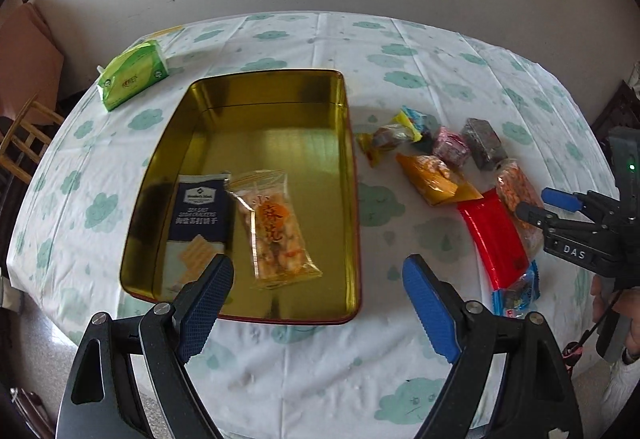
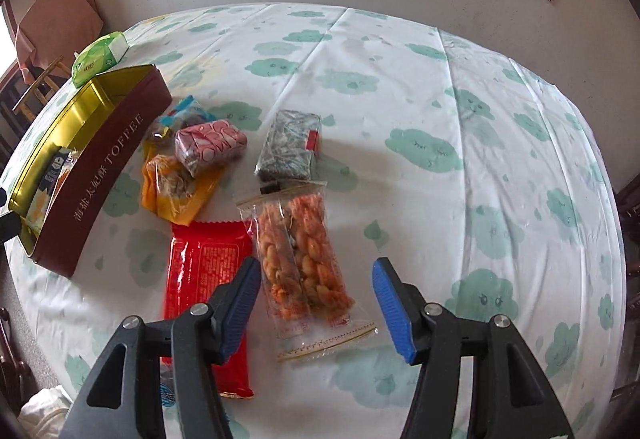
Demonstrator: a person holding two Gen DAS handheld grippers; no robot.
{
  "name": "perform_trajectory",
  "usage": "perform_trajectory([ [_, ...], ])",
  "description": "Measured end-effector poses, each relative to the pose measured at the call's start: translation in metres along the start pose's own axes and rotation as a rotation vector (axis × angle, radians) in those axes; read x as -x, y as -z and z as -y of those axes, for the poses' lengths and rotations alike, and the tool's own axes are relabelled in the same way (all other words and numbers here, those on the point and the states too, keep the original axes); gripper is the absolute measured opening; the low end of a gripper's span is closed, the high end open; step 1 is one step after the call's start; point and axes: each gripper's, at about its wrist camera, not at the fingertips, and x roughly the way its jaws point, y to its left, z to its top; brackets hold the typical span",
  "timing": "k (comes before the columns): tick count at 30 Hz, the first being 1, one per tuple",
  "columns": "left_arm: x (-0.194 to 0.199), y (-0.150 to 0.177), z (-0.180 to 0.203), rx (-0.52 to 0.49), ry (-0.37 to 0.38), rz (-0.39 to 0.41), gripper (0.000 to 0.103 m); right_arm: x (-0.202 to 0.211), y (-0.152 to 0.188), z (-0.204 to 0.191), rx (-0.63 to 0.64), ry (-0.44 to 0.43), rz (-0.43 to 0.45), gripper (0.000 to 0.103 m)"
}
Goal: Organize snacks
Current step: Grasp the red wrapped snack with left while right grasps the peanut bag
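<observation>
A gold-lined toffee tin (image 1: 272, 143) sits left of centre on the cloud-print cloth. Inside lie a dark cracker pack (image 1: 202, 215) and a clear pack with an orange label (image 1: 276, 231). My left gripper (image 1: 318, 267) hovers open and empty over the tin's near edge. Right of the tin (image 2: 108, 167) lie loose snacks: a clear pack of orange twists (image 2: 304, 259), a red pack (image 2: 204, 279), a yellow-orange pack (image 2: 172, 191), a pink pack (image 2: 212, 143) and a grey pack (image 2: 290, 147). My right gripper (image 2: 316, 271) stands open over the twists pack, pads apart from it. It also shows in the left wrist view as the right gripper (image 1: 538, 201).
A green tissue pack (image 1: 132, 73) lies at the table's far left corner. A small blue pack (image 1: 516, 291) sits near the front edge beside the red one. A wooden chair (image 1: 24, 143) stands off the left side. Wall and window lie behind.
</observation>
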Motion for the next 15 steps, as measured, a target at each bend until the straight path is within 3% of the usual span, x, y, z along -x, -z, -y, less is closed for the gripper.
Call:
perform_trajectory([
  [11,-0.027,-0.008,0.065,-0.076,0.059,-0.071,0.084,-0.013,0.003,0.001,0.019,-0.047,0.054,0.06],
  [15,-0.035,-0.015,0.08,-0.064,0.089,-0.095,0.084,-0.009,0.011,0.01,0.002,-0.039,0.083,0.043],
])
